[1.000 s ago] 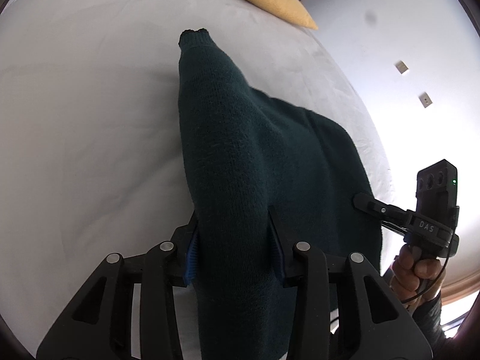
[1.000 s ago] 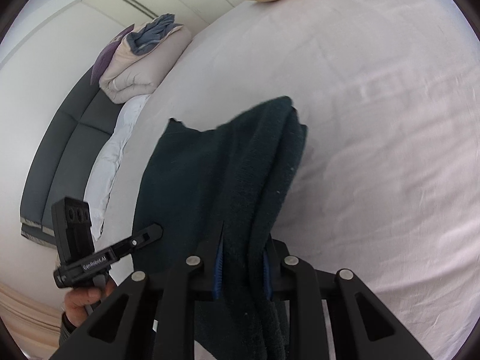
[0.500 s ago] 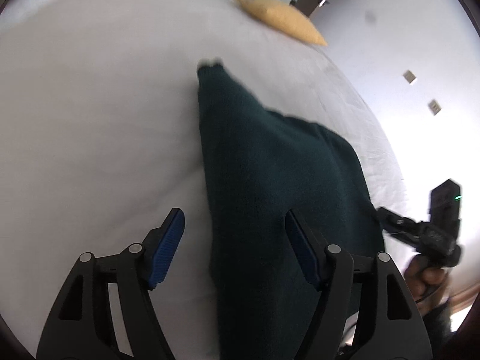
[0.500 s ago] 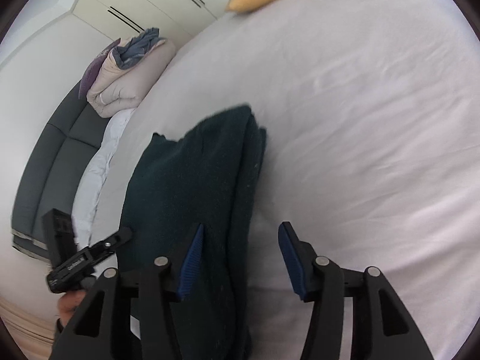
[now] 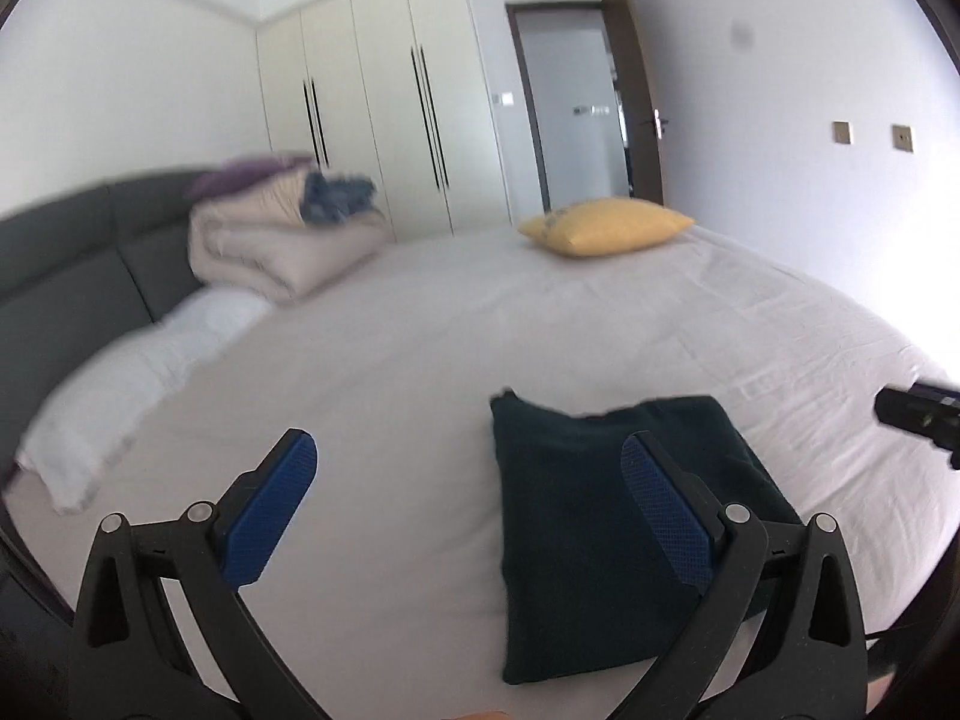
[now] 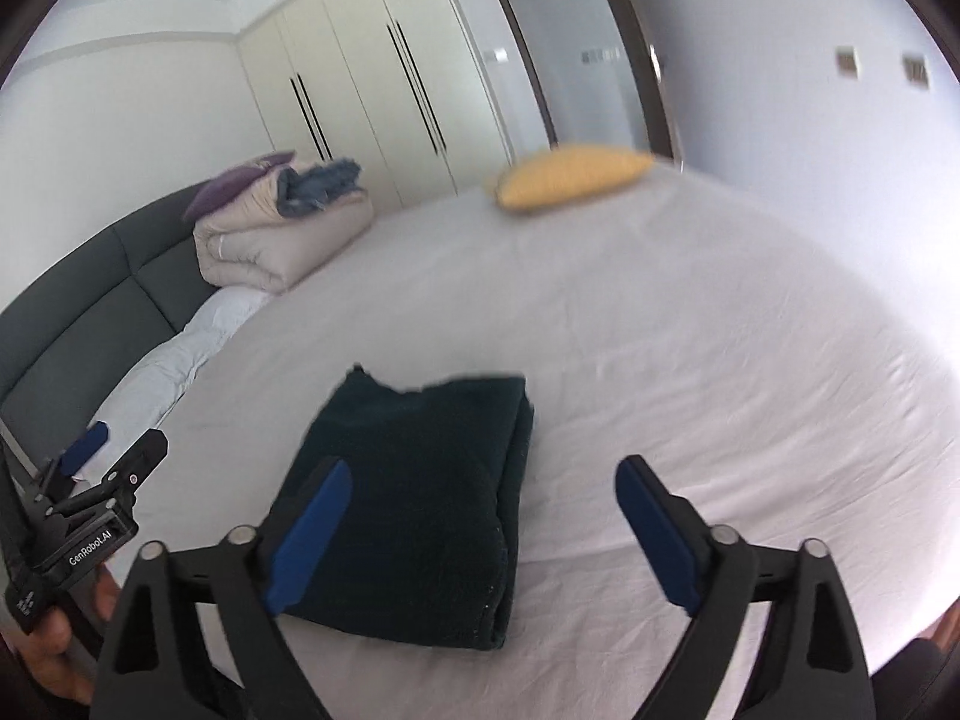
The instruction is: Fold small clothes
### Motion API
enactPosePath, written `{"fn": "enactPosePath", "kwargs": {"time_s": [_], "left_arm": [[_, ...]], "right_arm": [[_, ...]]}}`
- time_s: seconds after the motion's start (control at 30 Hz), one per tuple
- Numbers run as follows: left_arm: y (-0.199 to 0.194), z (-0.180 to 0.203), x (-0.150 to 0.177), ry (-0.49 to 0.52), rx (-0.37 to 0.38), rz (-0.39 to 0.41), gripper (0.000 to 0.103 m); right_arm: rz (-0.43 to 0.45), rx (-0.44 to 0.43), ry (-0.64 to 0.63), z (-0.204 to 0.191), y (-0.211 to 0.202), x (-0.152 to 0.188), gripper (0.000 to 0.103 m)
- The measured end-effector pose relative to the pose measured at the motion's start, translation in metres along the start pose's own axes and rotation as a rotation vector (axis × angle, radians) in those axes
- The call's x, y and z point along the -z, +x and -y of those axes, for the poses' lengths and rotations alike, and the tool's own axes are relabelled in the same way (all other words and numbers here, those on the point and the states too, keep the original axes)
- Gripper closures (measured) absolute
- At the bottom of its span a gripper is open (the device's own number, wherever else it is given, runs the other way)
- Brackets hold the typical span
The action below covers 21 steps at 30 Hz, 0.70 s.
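A dark green knitted sweater [image 5: 600, 534] lies folded into a flat rectangle on the white bed sheet [image 5: 420, 360]; it also shows in the right wrist view [image 6: 420, 480]. My left gripper [image 5: 474, 510] is open and empty, raised above the bed, its right finger in front of the sweater. My right gripper [image 6: 480, 534] is open and empty, held above the sweater's right edge. The left gripper also shows in the right wrist view [image 6: 102, 474], and the tip of the right gripper at the edge of the left wrist view [image 5: 918, 414].
A yellow pillow [image 5: 606, 228] lies at the far side of the bed. A rolled beige duvet with blue and purple items [image 5: 282, 234] sits by the dark grey headboard [image 5: 66, 276]. A white pillow [image 5: 132, 372] lies at left. Wardrobes [image 5: 372, 120] and a door stand behind.
Both grippers opened and let go of the sweater, then lifted and tilted up away from it. The sweater now lies folded on the bed.
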State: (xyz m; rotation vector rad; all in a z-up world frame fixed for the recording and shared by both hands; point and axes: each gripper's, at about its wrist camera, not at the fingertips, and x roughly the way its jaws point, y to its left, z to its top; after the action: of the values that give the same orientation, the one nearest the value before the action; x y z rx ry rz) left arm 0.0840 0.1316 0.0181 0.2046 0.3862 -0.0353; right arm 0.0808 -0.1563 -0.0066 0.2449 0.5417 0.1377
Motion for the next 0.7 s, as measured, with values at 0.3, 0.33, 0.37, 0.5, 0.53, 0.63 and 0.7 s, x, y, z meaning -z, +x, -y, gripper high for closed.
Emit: {"fn": "enactPosePath", "kwargs": {"time_s": [0.3,0.33,0.37,0.5,0.53,0.63,0.7], "left_arm": [[-0.024,-0.019,-0.01,-0.165,0.056,-0.191,0.0],[-0.024,-0.021,-0.008,-0.18,0.052,-0.203,0.0],[-0.024,-0.023,-0.005,-0.194,0.054,-0.212,0.0],[-0.016,-0.02,0.007,-0.184,0.022,-0.225,0.0],[-0.016,-0.019,0.01,-0.178,0.005,-0.225,0.0],[-0.016,-0.017,0.017,-0.172,-0.001,-0.242,0.0],[-0.013,-0.016,0.021,-0.177,-0.011,-0.257,0.0]], "right_arm": [[0.189,0.064,-0.168,-0.042,-0.064,-0.007,0.0],[0.191,0.063,-0.172,-0.044,-0.068,-0.007,0.0],[0.192,0.062,-0.171,-0.045,-0.071,-0.006,0.0],[0.169,0.069,-0.143,-0.045,-0.078,-0.001,0.0],[0.147,0.087,-0.134,-0.044,-0.075,-0.001,0.0],[0.106,0.112,-0.104,-0.041,-0.069,0.006,0.0],[0.074,0.107,-0.076,-0.038,-0.065,0.012,0.0]]}}
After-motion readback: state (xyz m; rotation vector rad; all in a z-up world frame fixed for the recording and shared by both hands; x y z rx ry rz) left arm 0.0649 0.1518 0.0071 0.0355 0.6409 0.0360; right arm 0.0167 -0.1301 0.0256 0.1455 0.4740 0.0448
